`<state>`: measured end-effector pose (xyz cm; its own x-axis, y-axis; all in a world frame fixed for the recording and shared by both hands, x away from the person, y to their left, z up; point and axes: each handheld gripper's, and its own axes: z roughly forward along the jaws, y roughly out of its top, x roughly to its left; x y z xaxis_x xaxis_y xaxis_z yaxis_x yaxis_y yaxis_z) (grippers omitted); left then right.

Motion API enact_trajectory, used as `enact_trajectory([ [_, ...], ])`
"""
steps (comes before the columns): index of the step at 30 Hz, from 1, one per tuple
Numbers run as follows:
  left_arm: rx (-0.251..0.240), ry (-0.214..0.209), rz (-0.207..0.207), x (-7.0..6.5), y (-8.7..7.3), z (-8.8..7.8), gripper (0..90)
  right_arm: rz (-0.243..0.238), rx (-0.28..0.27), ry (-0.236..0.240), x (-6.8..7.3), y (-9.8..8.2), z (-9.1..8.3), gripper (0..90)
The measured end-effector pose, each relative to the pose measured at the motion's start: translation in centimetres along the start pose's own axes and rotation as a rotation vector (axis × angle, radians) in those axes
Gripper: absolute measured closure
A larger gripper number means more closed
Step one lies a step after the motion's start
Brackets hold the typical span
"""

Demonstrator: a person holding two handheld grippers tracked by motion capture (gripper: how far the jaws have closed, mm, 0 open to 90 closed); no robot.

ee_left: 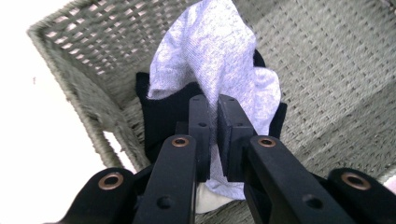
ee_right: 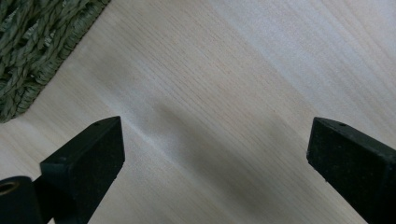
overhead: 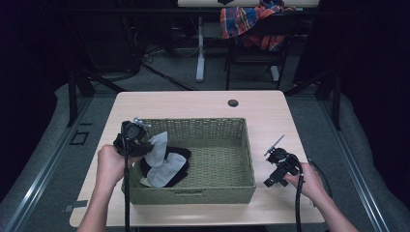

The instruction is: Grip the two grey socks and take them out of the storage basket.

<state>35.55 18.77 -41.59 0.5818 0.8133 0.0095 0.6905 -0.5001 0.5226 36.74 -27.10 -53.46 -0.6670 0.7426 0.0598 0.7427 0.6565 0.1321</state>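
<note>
A green woven basket (overhead: 227, 186) sits in the middle of the wooden table (overhead: 193, 104). In its left part lie a grey sock (overhead: 167, 169) and a black garment (overhead: 180, 153). My left gripper (overhead: 145, 145) hangs over the basket's left rim, shut on another grey sock (overhead: 157, 145), which droops into the basket. In the left gripper view the jaws pinch that grey sock (ee_left: 219, 60) above the black garment (ee_left: 163, 116) and the basket (ee_left: 327, 70). My right gripper (overhead: 271, 169) rests low over the table right of the basket, open; its view shows bare table (ee_right: 219, 93) between the fingertips (ee_right: 93, 149).
A round cable hole (overhead: 233, 103) lies near the table's far edge. Beyond the table stand a chair with a plaid cloth (overhead: 246, 21) and a desk leg (overhead: 200, 48). The basket's corner (ee_right: 32, 46) lies close to my right gripper.
</note>
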Motion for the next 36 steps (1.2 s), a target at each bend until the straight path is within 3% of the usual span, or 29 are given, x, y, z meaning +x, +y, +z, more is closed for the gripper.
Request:
enact_trajectory([
  [8,-0.025,0.003,-0.016,0.7,-0.2,-1.2,85.2,0.011,-0.016,0.003,0.1,-0.1,0.1,3.7],
  [13,-0.043,0.012,-0.026,1.0,-0.3,-1.9,85.2,-0.007,0.012,0.001,0.0,0.0,0.0,3.7],
  [21,-0.066,0.014,-0.046,1.6,-0.8,-3.2,85.3,0.008,-0.007,0.001,0.2,-0.1,0.2,3.7],
  [23,-0.078,0.021,-0.057,1.9,-1.0,-3.6,85.3,-0.015,0.022,-0.003,0.1,0.1,-0.1,3.7],
  [26,-0.084,0.026,-0.062,2.1,-1.1,-4.0,85.3,-0.014,0.022,-0.004,0.1,0.1,-0.1,3.7],
  [31,-0.104,0.045,-0.09,3.1,-1.7,-5.1,85.3,-0.003,0.01,0.001,0.2,0.0,0.1,3.7],
  [35,-0.119,0.035,-0.101,3.7,-2.2,-5.4,85.3,0.004,0.005,0.002,0.2,0.0,0.2,3.7],
  [36,-0.117,0.043,-0.106,3.8,-2.3,-5.4,85.3,0.025,-0.013,0.01,0.4,-0.1,0.4,3.7],
])
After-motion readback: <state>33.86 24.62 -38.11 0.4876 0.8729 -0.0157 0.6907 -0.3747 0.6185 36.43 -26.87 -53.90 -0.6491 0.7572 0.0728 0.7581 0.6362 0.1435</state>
